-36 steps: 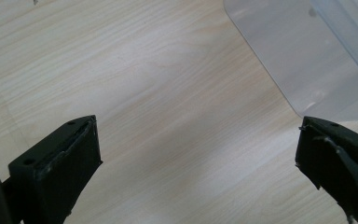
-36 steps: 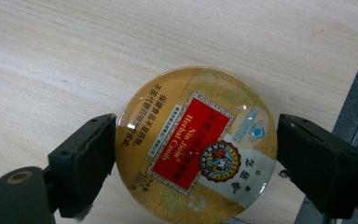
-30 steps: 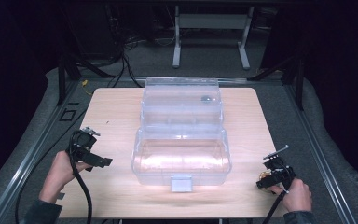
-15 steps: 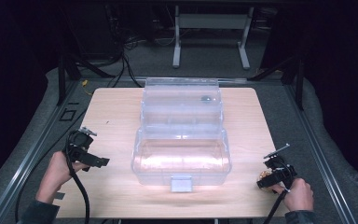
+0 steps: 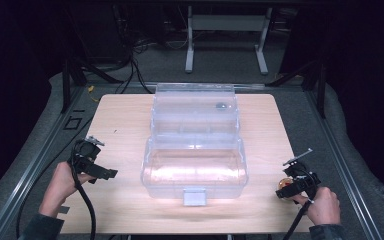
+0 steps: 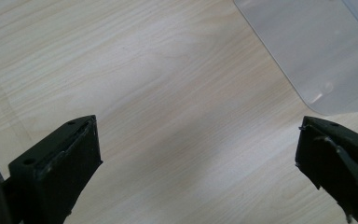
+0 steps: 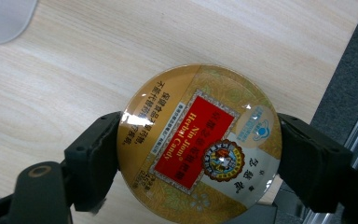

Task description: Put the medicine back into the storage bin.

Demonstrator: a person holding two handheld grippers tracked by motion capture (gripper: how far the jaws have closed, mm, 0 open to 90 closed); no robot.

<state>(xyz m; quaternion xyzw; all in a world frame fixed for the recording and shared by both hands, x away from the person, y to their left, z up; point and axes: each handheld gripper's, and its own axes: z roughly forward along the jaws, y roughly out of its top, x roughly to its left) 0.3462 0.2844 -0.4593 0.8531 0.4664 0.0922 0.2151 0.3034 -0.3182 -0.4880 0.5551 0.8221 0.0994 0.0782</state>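
A clear plastic box (image 5: 195,167) stands in the middle of the wooden table (image 5: 120,125), its lid (image 5: 195,107) swung open toward the back. A round gold candy tin (image 7: 198,142) with a red label sits between the jaws of my right gripper (image 7: 198,149), which is shut on its rim; that gripper (image 5: 292,187) hovers by the table's front right corner. My left gripper (image 5: 102,172) is at the front left, open, its jaws wide apart over bare wood (image 6: 168,116) with a corner of the box (image 6: 317,51) ahead.
A small dark object (image 5: 221,105) lies inside the open lid. A white latch (image 5: 195,196) juts from the box's front. Grey padding and a metal rail (image 5: 340,165) border the table; cables (image 5: 87,210) trail from the left gripper.
My left gripper has drifted slightly forward toward the near edge. The right gripper holds about the same spot with the tin.
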